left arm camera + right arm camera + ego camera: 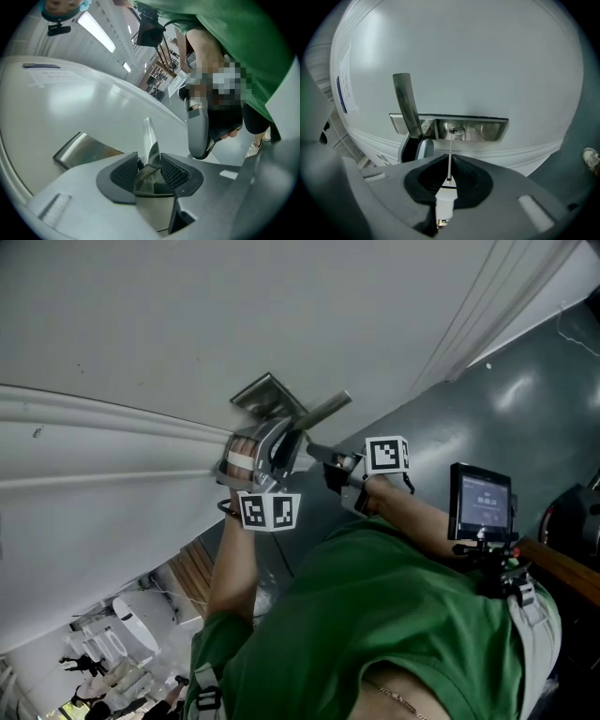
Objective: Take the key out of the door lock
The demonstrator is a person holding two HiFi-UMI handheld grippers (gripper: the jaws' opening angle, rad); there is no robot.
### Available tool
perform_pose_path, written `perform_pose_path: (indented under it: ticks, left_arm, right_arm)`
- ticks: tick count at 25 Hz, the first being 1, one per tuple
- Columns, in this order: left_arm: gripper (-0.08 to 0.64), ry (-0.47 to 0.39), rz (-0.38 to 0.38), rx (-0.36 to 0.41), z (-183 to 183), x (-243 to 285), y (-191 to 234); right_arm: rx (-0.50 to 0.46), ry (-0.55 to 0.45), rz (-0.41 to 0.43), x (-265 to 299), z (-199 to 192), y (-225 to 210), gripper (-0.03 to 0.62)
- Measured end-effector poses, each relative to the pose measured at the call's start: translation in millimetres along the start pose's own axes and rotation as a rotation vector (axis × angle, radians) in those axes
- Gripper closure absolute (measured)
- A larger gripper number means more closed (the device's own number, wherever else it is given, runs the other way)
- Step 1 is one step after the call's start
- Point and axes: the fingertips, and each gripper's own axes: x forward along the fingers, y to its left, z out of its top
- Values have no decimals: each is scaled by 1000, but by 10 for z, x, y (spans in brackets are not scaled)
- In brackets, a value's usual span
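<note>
A silver lock plate sits on the white door, with a lever door handle sticking out from it. My left gripper is shut on that door handle, its ribbed pads pressed on either side of the lever. My right gripper is shut on the key. The thin blade runs straight up from the pads to the keyhole in the lock plate. Whether the tip is inside the keyhole I cannot tell. The handle stands to the left of it.
The door has raised mouldings below the lock and a paper label at its left. A small screen on a rig hangs by the person's green shirt. Grey floor lies to the right.
</note>
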Motion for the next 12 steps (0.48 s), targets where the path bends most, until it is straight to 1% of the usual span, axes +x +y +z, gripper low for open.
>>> perform_pose_path:
  ticks: [6, 9, 12]
  left_arm:
    - [417, 4, 17, -36, -101, 60, -8]
    - [417, -1, 27, -50, -87, 62, 3]
    - [417, -3, 32, -84, -134, 113, -20]
  right_arm:
    - [-44, -10, -16, -65, 15, -17, 569]
    - [-74, -18, -21, -133, 9, 27, 569]
    - [-117, -20, -13, -142, 47, 37, 569]
